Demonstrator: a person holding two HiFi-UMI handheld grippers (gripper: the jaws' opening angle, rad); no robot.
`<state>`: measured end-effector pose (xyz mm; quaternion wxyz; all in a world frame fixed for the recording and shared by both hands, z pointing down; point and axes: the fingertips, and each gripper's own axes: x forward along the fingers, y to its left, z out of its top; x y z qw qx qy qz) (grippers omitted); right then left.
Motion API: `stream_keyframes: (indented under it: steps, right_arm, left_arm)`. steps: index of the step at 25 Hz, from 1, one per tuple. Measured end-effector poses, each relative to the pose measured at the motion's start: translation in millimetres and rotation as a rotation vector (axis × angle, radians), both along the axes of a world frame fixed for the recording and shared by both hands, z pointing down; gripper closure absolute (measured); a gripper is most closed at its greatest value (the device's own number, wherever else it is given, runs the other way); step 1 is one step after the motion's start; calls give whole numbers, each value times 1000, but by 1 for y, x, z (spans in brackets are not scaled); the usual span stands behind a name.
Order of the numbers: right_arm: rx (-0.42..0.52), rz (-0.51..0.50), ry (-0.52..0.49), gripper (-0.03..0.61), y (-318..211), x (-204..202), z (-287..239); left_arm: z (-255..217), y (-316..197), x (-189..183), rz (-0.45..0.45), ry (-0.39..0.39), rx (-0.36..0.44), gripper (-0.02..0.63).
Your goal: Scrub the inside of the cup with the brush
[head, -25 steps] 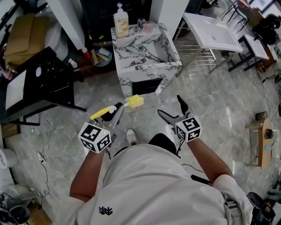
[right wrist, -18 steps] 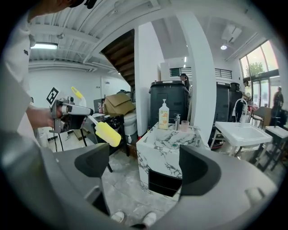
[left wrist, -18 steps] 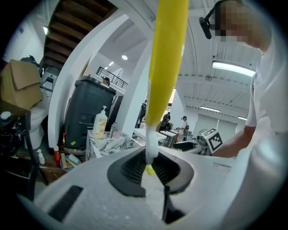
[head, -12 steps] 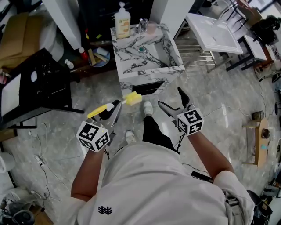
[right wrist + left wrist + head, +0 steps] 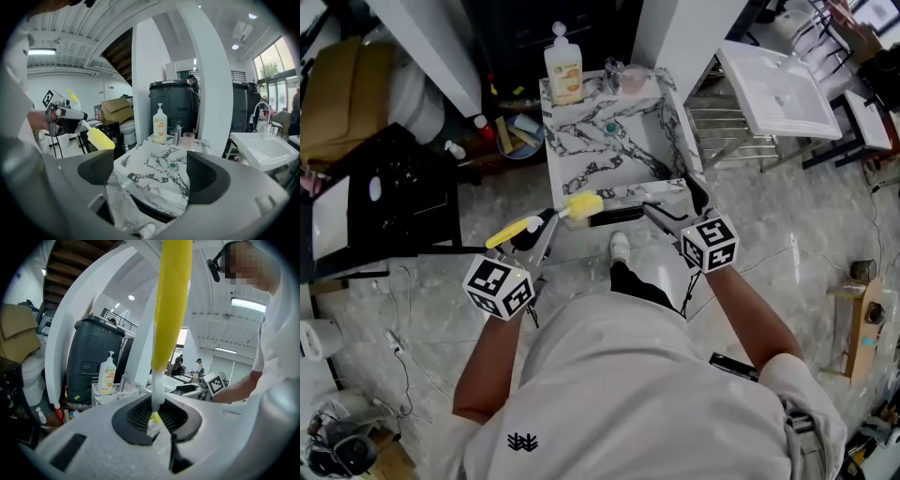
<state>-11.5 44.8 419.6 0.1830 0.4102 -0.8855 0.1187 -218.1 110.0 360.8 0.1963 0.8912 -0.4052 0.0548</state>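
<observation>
Fingers of left gripper (image 5: 546, 226) clamp the brush (image 5: 584, 205); right gripper (image 5: 673, 202) fingers gape, empty

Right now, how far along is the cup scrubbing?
Done: the brush is clamped in the left gripper. In hand: nothing else; the right gripper is open and empty. Left: the pink cup stands at the back of the sink, not yet picked up or scrubbed.
</observation>
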Motion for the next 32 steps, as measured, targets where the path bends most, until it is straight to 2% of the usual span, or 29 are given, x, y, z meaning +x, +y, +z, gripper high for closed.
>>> stream_keyframes:
  steps: [9, 14, 19, 26, 32]
  right_arm:
    - [-24, -84, 21, 78, -113, 25, 29]
    - [-23, -101, 29, 78, -162, 31, 43]
    - [-39, -82, 47, 80, -204, 30, 59]
    - [-47, -34, 83, 81, -266, 17, 88]
    - [-57, -6, 107, 81, -317, 6, 115]
  left_arm:
    - [16, -91, 28, -70, -42, -54, 580]
    - [18, -134, 42, -83, -58, -48, 580]
    - [23, -164, 48, -56, -53, -64, 578]
    - [26, -196, 41, 17, -74, -84, 580]
    - [28, -214, 28, 37, -80, -101, 579]
